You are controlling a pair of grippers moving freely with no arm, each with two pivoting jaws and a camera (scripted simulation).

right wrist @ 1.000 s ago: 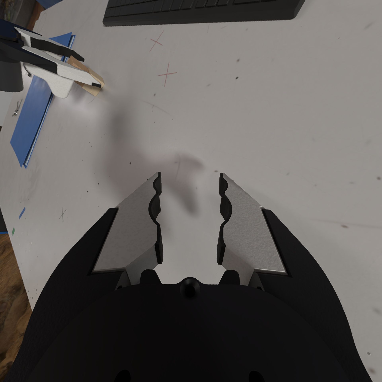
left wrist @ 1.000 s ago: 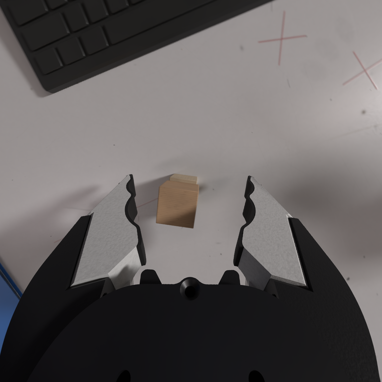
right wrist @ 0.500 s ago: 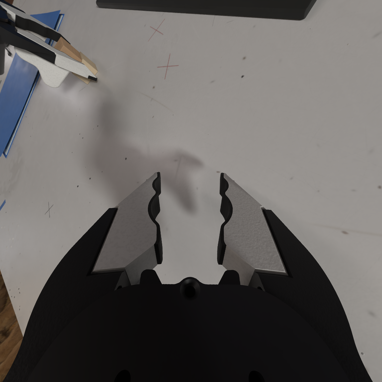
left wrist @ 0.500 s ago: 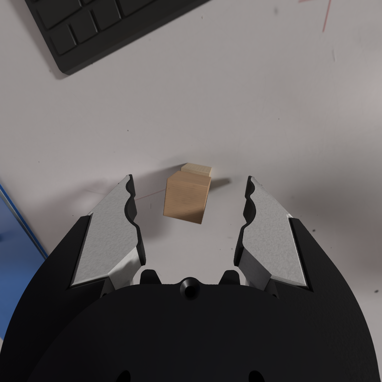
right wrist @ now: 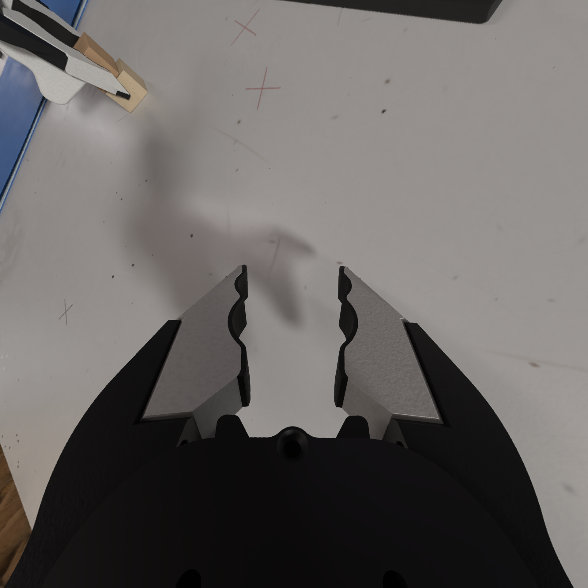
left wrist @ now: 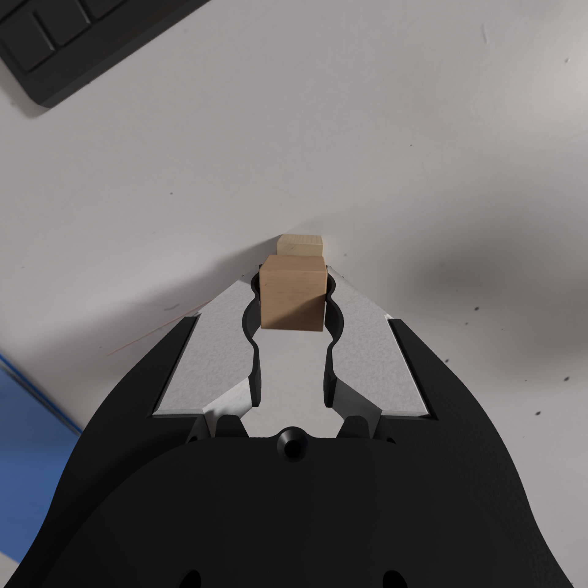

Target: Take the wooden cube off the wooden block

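While the left gripper [left wrist: 293, 280] is squeezing the wooden cube [left wrist: 292, 294] from both sides, the cube is sitting on the paler wooden block [left wrist: 299, 245], maybe barely lifted, hard to tell. Well away from the block, the right gripper [right wrist: 292, 270] is hanging spread apart over the white table [right wrist: 413, 159], gripping nothing.

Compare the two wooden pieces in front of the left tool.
The wooden cube is the darker tan; the wooden block is paler. The wooden cube sits on top, the wooden block on the table. The left tool clamps the wooden cube; the wooden block is free. Both are plain wood.
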